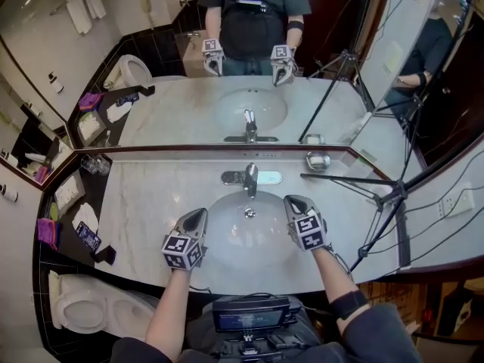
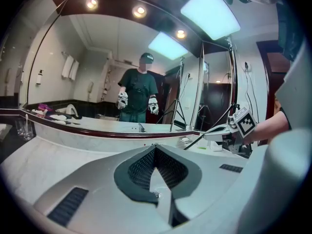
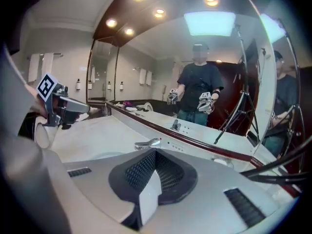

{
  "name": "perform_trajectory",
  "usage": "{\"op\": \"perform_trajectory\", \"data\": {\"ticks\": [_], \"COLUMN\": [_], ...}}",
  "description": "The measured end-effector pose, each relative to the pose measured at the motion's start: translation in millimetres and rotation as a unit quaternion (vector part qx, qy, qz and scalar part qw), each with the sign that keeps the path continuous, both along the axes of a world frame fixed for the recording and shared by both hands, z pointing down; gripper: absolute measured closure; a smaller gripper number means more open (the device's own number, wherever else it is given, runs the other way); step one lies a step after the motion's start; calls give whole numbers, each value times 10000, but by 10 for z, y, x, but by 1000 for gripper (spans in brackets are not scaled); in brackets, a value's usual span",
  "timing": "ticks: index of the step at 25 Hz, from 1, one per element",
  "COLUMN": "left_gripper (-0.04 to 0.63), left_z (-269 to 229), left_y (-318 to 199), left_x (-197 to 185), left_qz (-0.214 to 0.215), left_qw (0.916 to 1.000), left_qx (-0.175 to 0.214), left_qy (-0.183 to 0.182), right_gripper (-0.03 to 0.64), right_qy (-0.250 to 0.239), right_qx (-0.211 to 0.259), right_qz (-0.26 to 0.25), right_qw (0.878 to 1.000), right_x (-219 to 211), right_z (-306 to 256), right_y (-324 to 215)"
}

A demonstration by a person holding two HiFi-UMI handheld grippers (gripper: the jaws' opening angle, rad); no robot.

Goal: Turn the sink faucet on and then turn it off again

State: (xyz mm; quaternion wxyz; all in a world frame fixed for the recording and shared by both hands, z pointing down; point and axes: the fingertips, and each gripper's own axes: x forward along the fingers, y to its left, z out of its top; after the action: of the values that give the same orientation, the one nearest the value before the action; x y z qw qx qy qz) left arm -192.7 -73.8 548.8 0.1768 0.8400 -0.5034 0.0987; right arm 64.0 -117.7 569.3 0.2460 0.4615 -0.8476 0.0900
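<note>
My left tool (image 1: 198, 216) and my right tool (image 1: 294, 203) are both clenched and hold nothing. They hover over the sink (image 1: 246, 238), one at each side. The faucet (image 1: 250, 178) stands ahead of them, between the two, on the tabletop (image 1: 151, 203), touched by neither

Clear over the basin (image 1: 249, 237) up to the faucet (image 1: 250, 178) at the worktop's (image 1: 144, 210) back edge, with the left tool (image 1: 195, 218) and right tool (image 1: 295, 204) flanking at the rim. Open too across bare marble toward the left edge. Blocked near the right back corner by a tripod (image 1: 348, 179) bar reaching over the worktop and a soap dish (image 1: 318, 160) just behind it; closed off along the back edge by the mirror (image 1: 174, 112).
</note>
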Motion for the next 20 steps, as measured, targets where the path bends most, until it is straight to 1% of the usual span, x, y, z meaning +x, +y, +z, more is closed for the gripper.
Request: {"op": "perform_trajectory", "data": {"ticks": [3, 6, 9, 13, 20], "left_gripper": [594, 594, 595, 595, 594], "left_z": [24, 20, 8, 4, -28], "left_y": [11, 60, 88, 103, 122], "left_x": [7, 33, 42, 55, 77], "left_qz": [-25, 21, 10, -10, 28], "left_qw": [10000, 10000, 9999, 9999, 10000], "left_qx": [-40, -43, -86, -100, -23], "left_qy": [74, 70, 133, 121, 21], "right_gripper": [598, 598, 598, 598, 598], "right_qy": [-414, -745, -961, -941, -654], "right_qx": [-199, -366, -489, -483, -360], "right_qz": [234, 488, 707, 748, 512], "right_qw": [9987, 9954, 9916, 9916, 9959], "right_x": [151, 310, 448, 518, 432], "right_z": [46, 166, 300, 348, 378], "right_y": [147, 296, 386, 431, 447]}}
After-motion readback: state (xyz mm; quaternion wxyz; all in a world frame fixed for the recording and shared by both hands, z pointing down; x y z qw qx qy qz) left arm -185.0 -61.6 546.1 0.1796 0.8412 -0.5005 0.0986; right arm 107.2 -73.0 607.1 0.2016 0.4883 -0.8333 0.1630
